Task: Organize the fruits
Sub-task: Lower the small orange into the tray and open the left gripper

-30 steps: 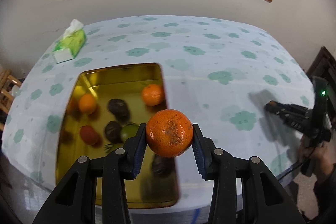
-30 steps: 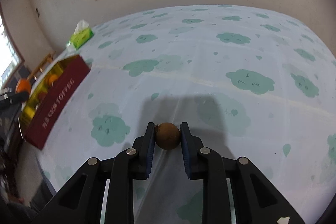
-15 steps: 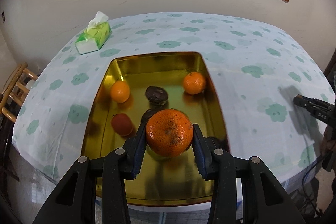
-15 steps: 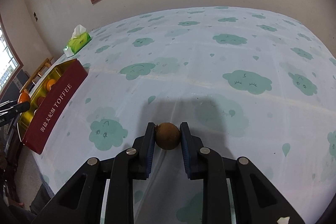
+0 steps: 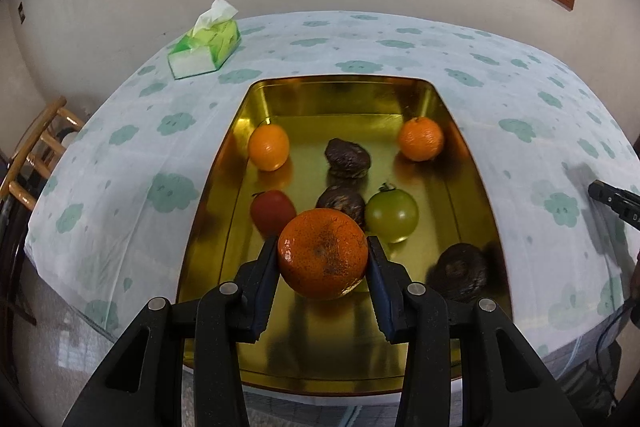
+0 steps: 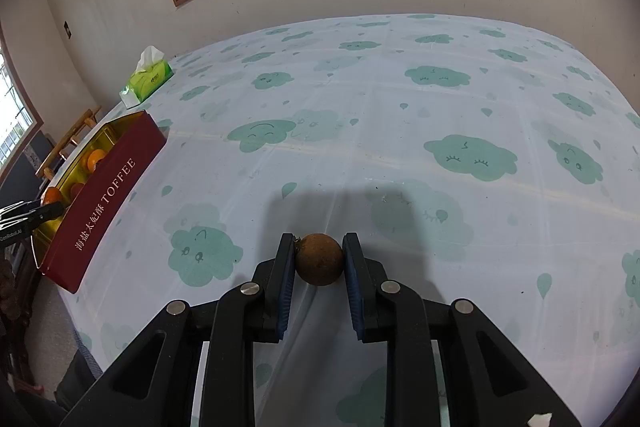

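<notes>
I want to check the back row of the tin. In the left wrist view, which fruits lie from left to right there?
Smooth orange fruit → dark wrinkled fruit → dimpled orange mandarin.

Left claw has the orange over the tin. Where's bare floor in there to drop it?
Bare gold floor in the tin: the near end under the held orange, left of the dark fruit in the near right corner; also the far strip between the two small oranges. Crowded mid-tin: red fruit, green fruit, dark ones.

Left view: close, tilted down over tin [image 5: 348, 95] at table's left edge. Right view: mid-table; tin [image 6: 108, 195] shared.
</notes>
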Demonstrator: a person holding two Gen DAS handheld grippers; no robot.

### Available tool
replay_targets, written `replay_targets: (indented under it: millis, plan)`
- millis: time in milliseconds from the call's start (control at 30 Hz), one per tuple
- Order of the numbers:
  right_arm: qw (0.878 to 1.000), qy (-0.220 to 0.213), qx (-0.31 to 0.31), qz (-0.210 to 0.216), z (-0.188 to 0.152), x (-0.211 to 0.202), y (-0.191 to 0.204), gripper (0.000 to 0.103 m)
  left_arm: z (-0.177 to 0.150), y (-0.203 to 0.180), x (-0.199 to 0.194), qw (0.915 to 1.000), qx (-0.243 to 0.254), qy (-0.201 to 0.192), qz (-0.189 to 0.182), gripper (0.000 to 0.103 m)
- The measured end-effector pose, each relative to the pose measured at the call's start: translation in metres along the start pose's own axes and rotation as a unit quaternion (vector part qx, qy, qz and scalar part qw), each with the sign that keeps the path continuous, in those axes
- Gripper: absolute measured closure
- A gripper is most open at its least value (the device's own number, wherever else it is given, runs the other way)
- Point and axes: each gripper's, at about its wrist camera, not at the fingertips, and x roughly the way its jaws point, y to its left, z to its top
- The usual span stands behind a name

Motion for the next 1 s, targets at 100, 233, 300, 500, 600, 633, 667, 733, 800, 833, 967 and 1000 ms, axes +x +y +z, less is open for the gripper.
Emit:
replay_targets:
  millis: [100, 233, 300, 500, 600, 633, 667, 733, 800, 833, 967, 1000]
  plan:
    - [1.0, 0.0, 0.0, 0.0, 0.0, 0.0, 0.0, 0.081, -0.002, 0.007, 0.001, 1.0, -0.009, 0.0, -0.003, 0.06]
    - [1.0, 0.0, 0.0, 0.0, -0.001, 0.0, 0.0, 0.081, -0.005, 0.016, 0.001, 0.9998, -0.018, 0.001, 0.0, 0.06]
    - [1.0, 0.0, 0.0, 0.0, 0.0, 0.0, 0.0, 0.081, -0.006, 0.02, 0.001, 0.9997, -0.024, 0.003, -0.001, 0.06]
    - [1.0, 0.0, 0.0, 0.0, 0.0, 0.0, 0.0, 0.081, -0.002, 0.027, 0.004, 0.9991, -0.04, 0.006, -0.009, 0.06]
    - [1.0, 0.0, 0.0, -0.001, -0.001, 0.0, 0.0, 0.081, 0.002, 0.027, 0.004, 0.999, -0.042, 0.004, -0.014, 0.06]
    - [1.0, -0.001, 0.0, -0.001, -0.001, 0.0, 0.0, 0.081, 0.004, 0.026, 0.004, 0.999, -0.042, 0.003, -0.015, 0.06]
    - [1.0, -0.001, 0.0, -0.001, -0.001, 0.0, 0.0, 0.081, 0.005, 0.025, 0.003, 0.9989, -0.043, 0.002, -0.019, 0.06]
    - [1.0, -0.001, 0.0, -0.001, -0.001, 0.0, 0.0, 0.081, 0.008, 0.022, 0.001, 0.9984, -0.046, 0.001, -0.032, 0.06]
    - [1.0, -0.001, 0.0, 0.0, 0.0, 0.0, 0.0, 0.08, 0.008, 0.017, -0.002, 0.9981, -0.042, 0.001, -0.046, 0.06]
    - [1.0, -0.001, 0.0, -0.001, -0.001, 0.0, 0.0, 0.08, 0.008, 0.013, -0.004, 0.9979, -0.037, 0.002, -0.053, 0.06]
    - [1.0, -0.001, 0.0, -0.001, -0.001, 0.0, 0.0, 0.08, 0.004, -0.003, -0.005, 0.997, -0.016, 0.011, -0.075, 0.06]
    - [1.0, -0.001, 0.0, -0.001, -0.001, 0.0, 0.0, 0.08, 0.003, -0.007, -0.006, 0.997, -0.009, 0.011, -0.077, 0.06]
